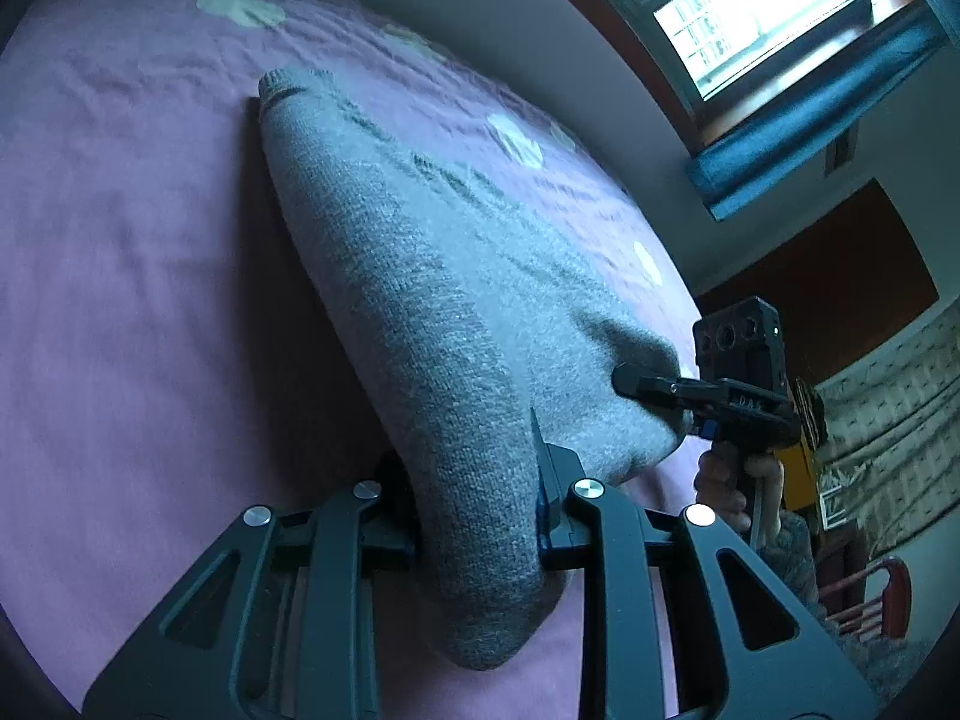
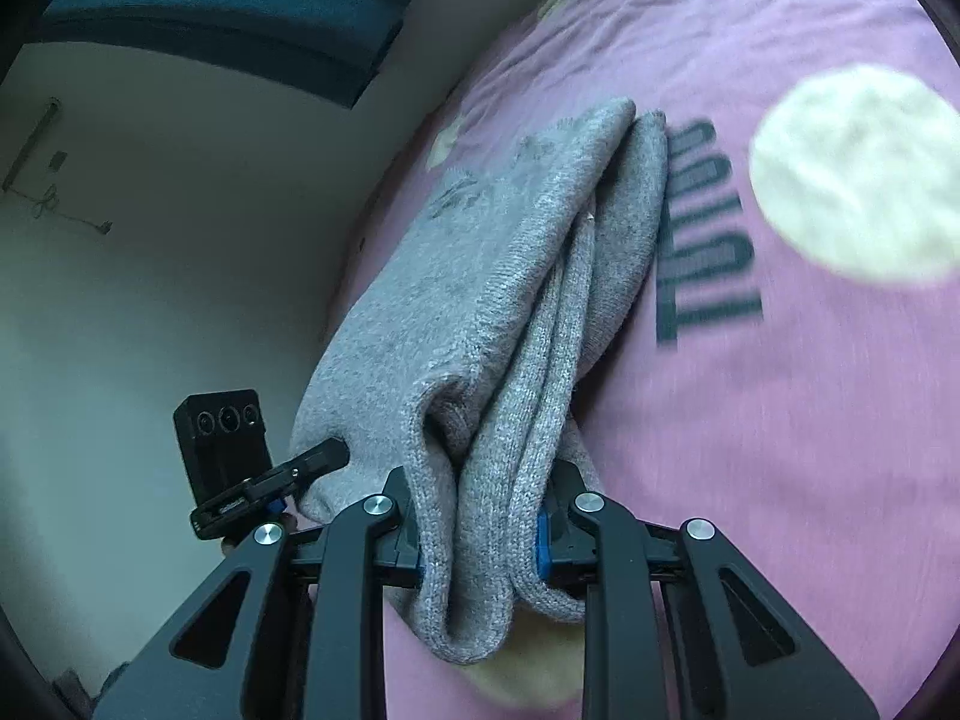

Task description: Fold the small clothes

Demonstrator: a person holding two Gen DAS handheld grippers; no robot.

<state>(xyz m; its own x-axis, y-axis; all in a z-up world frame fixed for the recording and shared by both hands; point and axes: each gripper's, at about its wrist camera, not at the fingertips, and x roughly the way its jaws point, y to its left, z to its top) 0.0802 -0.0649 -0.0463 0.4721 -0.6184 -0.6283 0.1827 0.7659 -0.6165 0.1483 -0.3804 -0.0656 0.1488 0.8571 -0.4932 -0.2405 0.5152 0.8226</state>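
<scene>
Left wrist view: left gripper (image 1: 480, 516) clamped on one end of a grey knit garment (image 1: 420, 276), jaws nearly closed with the fabric pinched between them.
Right wrist view: right gripper (image 2: 480, 531) likewise narrowed onto a bunched fold of the same garment (image 2: 516, 276), several layers pressed between its blue pads.
Garment: folded lengthwise, stretched along a pink bedspread (image 1: 120, 276) near the bed's wall-side edge, its far end resting on the cover.
Bedspread: cream dots and dark lettering (image 2: 708, 234) just beside the fold.
Person: a hand (image 1: 729, 480) grips the right gripper's handle.
Background: window (image 1: 750, 18) above a blue curtain (image 1: 810, 120).
</scene>
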